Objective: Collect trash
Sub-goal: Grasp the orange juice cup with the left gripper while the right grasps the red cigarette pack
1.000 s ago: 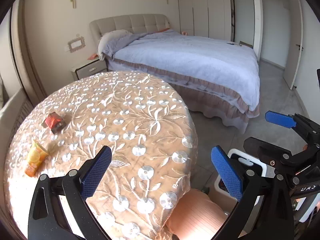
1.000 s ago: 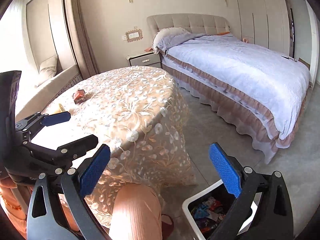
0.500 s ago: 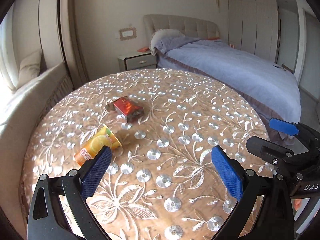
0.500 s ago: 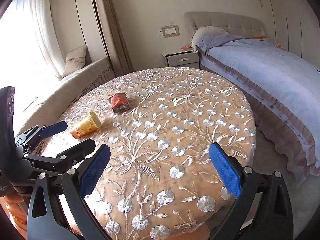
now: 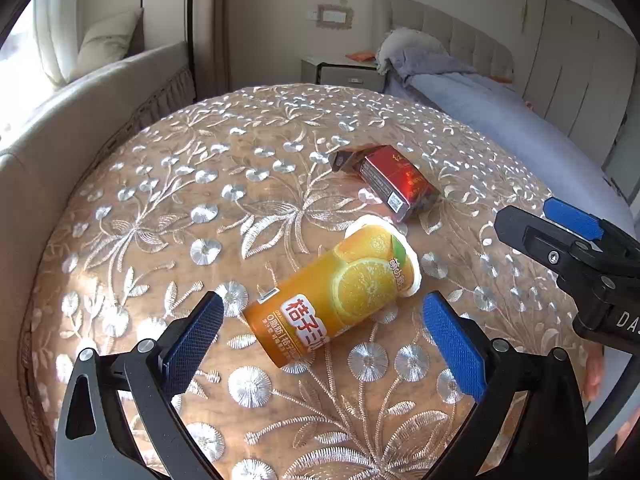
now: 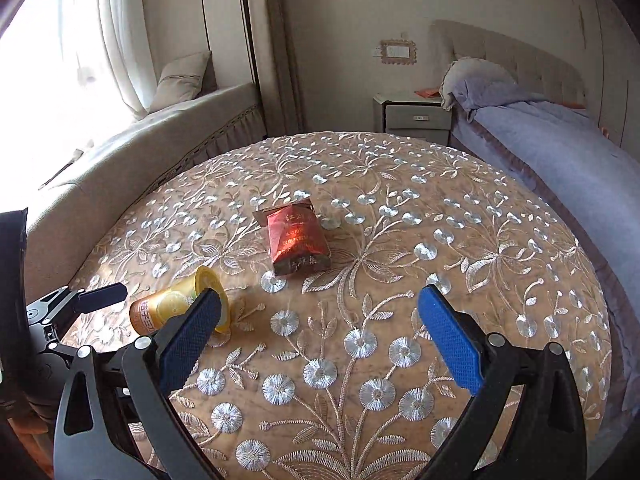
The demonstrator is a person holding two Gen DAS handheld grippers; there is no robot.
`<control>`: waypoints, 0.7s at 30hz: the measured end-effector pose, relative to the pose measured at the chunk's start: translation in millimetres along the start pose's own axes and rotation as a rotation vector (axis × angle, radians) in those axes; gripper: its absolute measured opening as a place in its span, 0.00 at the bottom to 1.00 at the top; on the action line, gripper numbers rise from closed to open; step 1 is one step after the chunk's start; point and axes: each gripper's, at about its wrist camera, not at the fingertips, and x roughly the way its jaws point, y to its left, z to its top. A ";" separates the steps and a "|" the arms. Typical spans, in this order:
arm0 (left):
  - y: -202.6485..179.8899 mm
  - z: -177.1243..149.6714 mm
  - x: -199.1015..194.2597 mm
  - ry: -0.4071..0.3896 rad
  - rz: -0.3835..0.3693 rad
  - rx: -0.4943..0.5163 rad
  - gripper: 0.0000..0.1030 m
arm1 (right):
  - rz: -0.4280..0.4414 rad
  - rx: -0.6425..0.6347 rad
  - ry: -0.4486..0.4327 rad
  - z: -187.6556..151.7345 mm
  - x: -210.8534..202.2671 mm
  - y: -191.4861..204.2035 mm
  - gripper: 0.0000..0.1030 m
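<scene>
Orange cup (image 5: pixel 334 292) and red pack (image 5: pixel 394 182) lie on embroidered round table (image 5: pixel 160 208) — bed (image 6: pixel 560 148) behind — both grippers' fingers spread, empty.

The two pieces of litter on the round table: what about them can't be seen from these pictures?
- Orange cup: its mouth faces away in the left wrist view; in the right wrist view a fingertip of the right gripper covers part of it, so any contents stay hidden.
- Red pack: its small print is too tiny to read in either view, and whether it is empty cannot be told.
- Table: its near edge is cut off by the frame.
</scene>
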 end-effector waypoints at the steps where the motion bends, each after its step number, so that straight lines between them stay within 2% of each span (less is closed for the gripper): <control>1: -0.2 0.9 2.9 0.003 0.005 0.013 0.95 | 0.011 -0.001 0.017 4.2 9.4 1.8 0.96; 4: 0.0 5.6 10.4 -0.002 0.020 0.054 0.93 | 0.004 -0.026 0.049 15.0 33.4 8.7 0.95; 6: 2.3 8.1 16.8 0.016 -0.001 0.064 0.77 | -0.019 -0.052 0.065 20.2 50.2 15.3 0.95; 9: 9.3 8.5 24.7 0.059 -0.094 0.031 0.72 | -0.038 -0.081 0.117 25.7 76.4 24.0 0.95; 13: 9.7 11.3 28.8 0.070 -0.110 0.038 0.69 | -0.016 -0.059 0.134 33.3 98.8 22.7 0.95; 15: 8.4 13.7 32.1 0.071 -0.109 0.048 0.62 | 0.017 -0.028 0.144 36.0 106.0 19.0 0.86; 17: 4.9 16.4 34.8 0.071 -0.112 0.066 0.62 | 0.017 -0.030 0.181 36.4 115.8 19.4 0.70; 18: 3.4 18.0 36.7 0.072 -0.115 0.071 0.61 | 0.015 -0.040 0.202 34.6 121.3 20.3 0.66; 20: 0.9 21.7 40.8 0.074 -0.119 0.074 0.59 | 0.012 -0.057 0.204 35.0 121.5 24.4 0.53; 21: 0.9 23.7 42.6 0.075 -0.113 0.074 0.55 | 0.018 -0.060 0.196 35.4 119.3 25.7 0.53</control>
